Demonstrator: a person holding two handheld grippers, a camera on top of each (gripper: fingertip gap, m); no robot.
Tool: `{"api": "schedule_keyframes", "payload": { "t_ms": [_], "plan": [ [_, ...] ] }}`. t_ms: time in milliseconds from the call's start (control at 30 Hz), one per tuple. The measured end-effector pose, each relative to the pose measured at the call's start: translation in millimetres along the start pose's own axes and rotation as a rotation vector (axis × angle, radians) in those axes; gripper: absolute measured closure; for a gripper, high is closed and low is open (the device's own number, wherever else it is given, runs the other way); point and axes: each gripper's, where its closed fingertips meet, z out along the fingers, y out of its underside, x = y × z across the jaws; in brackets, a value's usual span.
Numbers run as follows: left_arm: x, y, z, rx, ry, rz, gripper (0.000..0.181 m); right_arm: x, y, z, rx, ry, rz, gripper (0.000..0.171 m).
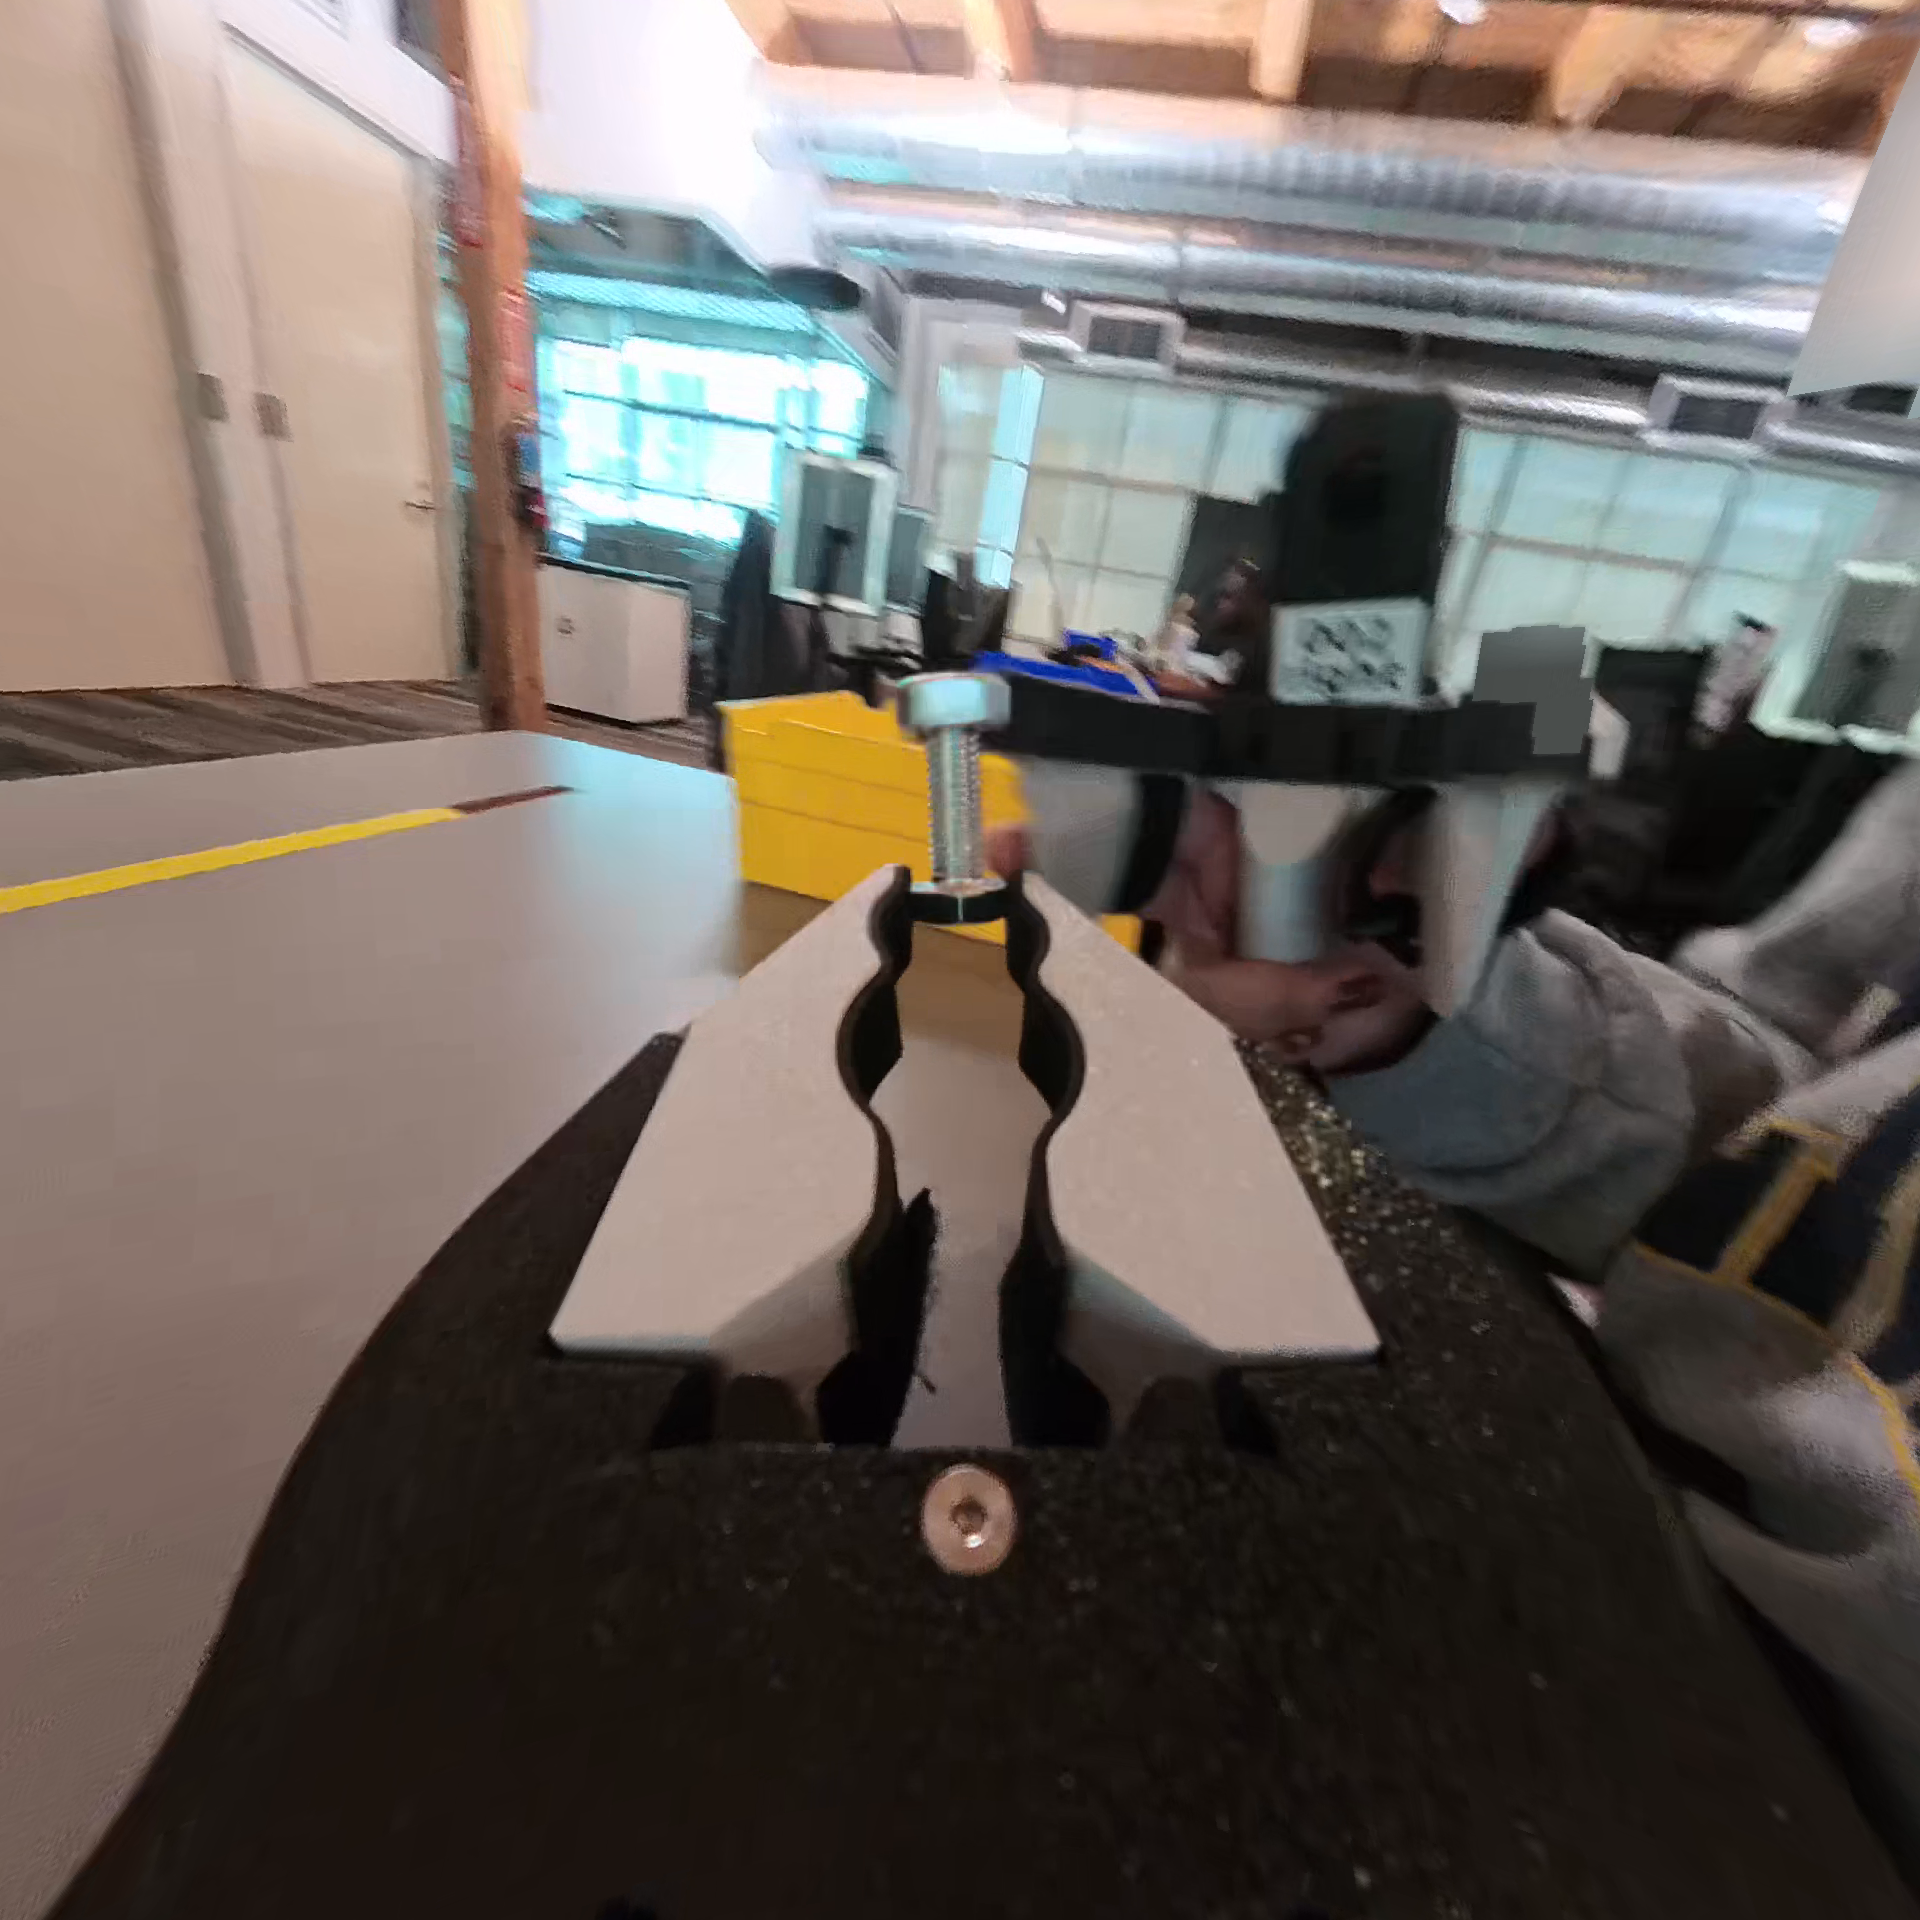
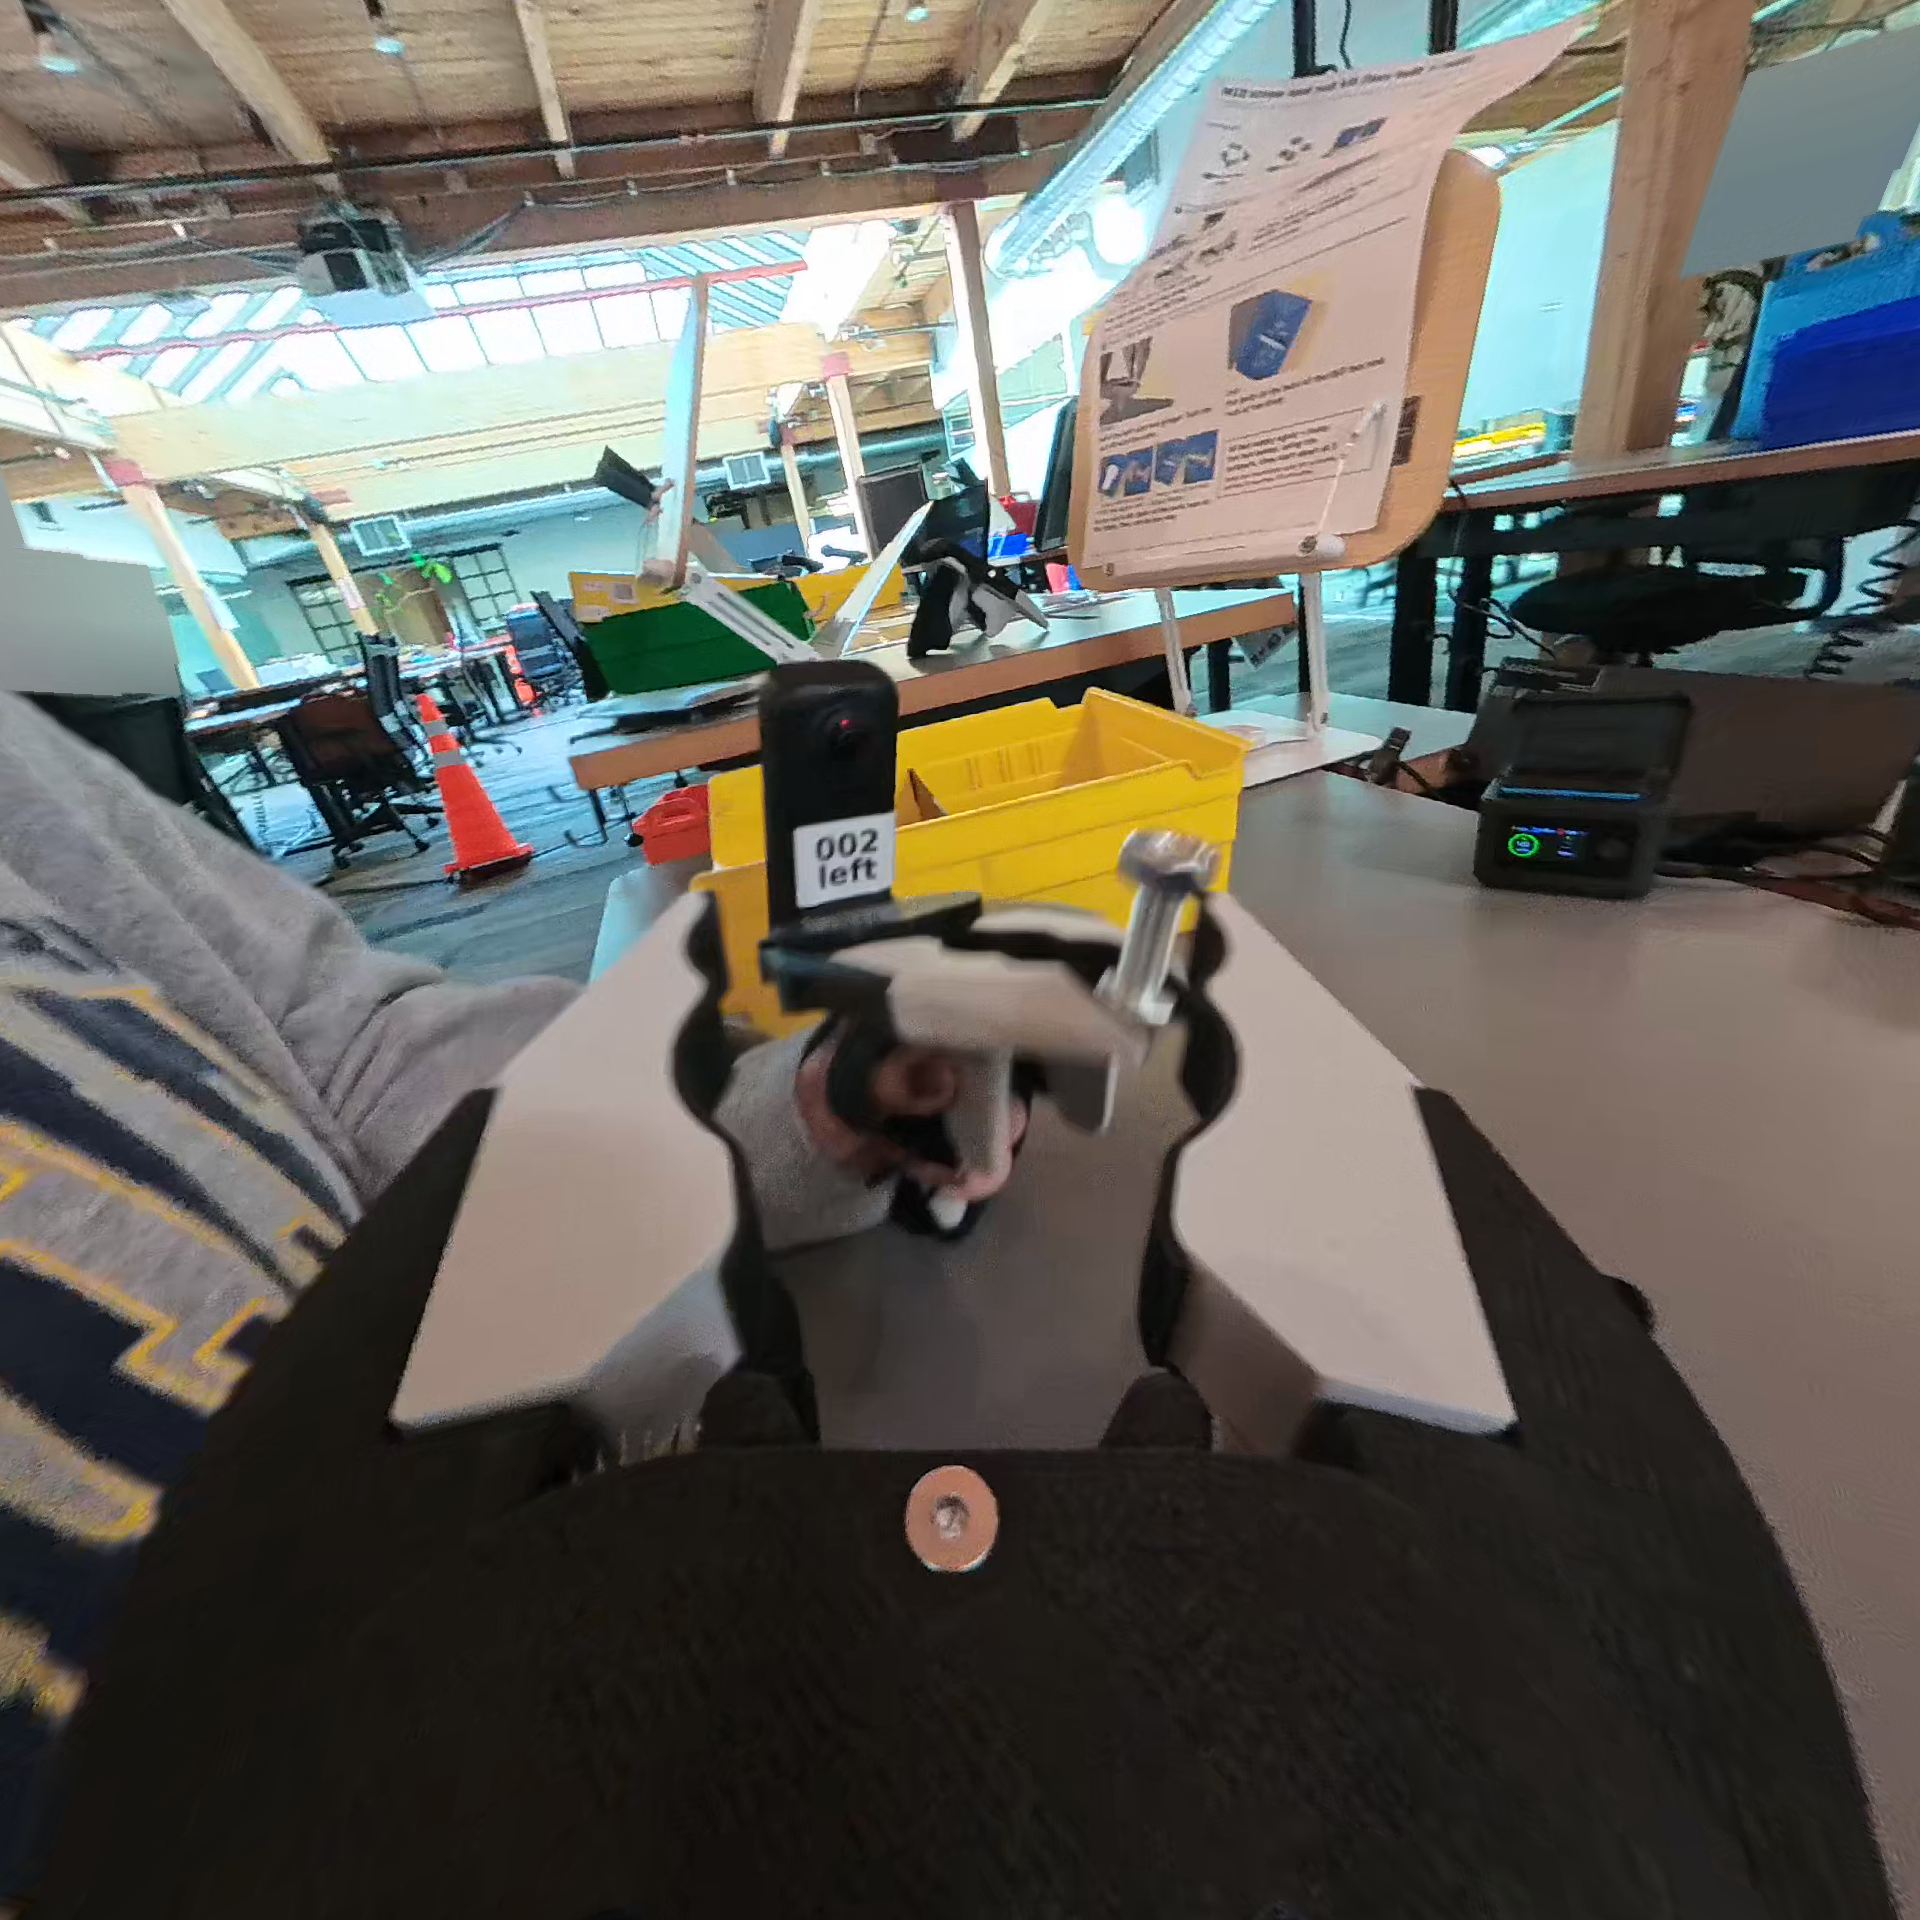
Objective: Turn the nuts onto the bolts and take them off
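In the left wrist view, nearest the camera, the left hand-held gripper point(image 1: 958, 902) is clenched at its very tips on a nut point(image 1: 956, 900), a thin dark-and-silver ring pinched between the two pale fingers point(image 1: 790, 1049). The grip sits that far forward, I judge, so the thread above stays free and visible. A silver bolt point(image 1: 952, 779) stands upright out of the nut, hex head on top and the threaded shank running down into it, so only the lowest part of the thread is engaged. Held head-up like this, the bolt offers its head to the other tool for turning.

Just beyond, to the right, the right hand-held gripper point(image 1: 1288, 894) hangs fingers-down near the bolt without touching it, a person's hand point(image 1: 1320, 1008) in a grey sleeve point(image 1: 1558, 1081) below it.

The right wrist view confirms this: its own pale fingers point(image 2: 582, 1143) stand wide apart, released and empty, framing the left tool and the bolt point(image 2: 1153, 935), which leans slightly in this view. The wide gap looks ready to close on the bolt head.

Farther back a yellow bin point(image 2: 1039, 810) rests on the grey worktop point(image 2: 1558, 1039), probably the store for parts. Beyond it stands a board carrying a printed instruction sheet point(image 2: 1278, 343), and a small black device with a lit screen point(image 2: 1569, 831) sits on the right.
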Motion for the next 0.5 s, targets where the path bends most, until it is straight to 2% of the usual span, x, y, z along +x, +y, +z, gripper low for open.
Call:
{"api": "schedule_keyframes", "payload": {
  "t_ms": [33, 100, 267, 400, 433, 467, 500],
  "plan": [
    [-14, -6, -6, 0.035, -0.060, -0.025, 0.166, -1, 0, -6, 0.003, -0.012, 0.000, 0.098],
    [-17, -10, -11, 0.059, -0.049, -0.053, 0.166, 7, -4, -10, 0.025, 0.017, 0.015, 0.097],
    [29, 6, 7, -0.032, 0.169, 0.011, 0.166, 7, -2, 9, -0.008, -0.011, 0.001, 0.095],
    [4, 1, 0, -0.011, 0.036, -0.002, 0.166, 5, 2, 2, 0.004, 0.002, 0.010, 0.094],
    [-8, -4, -6, 0.014, -0.018, -0.036, 0.166, 4, 2, -4, 0.011, -0.012, 0.001, 0.114],
    [-14, -7, -9, 0.036, -0.028, -0.073, 0.166, 3, 0, -8, 0.027, -0.018, 0.009, 0.119],
    [-11, -7, -8, 0.042, 0.000, -0.085, 0.166, 8, -2, -10, 0.037, 0.005, 0.017, 0.116]
  ]
}}
